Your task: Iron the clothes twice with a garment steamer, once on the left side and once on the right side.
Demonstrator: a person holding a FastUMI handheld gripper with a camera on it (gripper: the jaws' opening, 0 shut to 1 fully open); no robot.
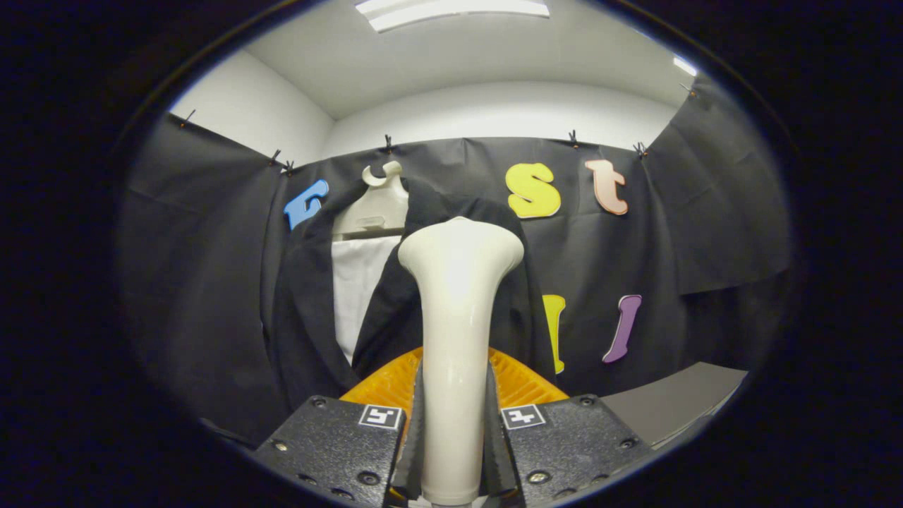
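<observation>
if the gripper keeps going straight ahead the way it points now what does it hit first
Probably the black jacket on the hanger. The gripper is shut on the steamer, whose head would likely touch the jacket's right front panel first, though depth is unclear.

tool clamps steamer | black garment just beyond, hanging

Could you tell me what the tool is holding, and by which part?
The tool is shut on the garment steamer, both fingers gripping its handle, below the flared head.
</observation>
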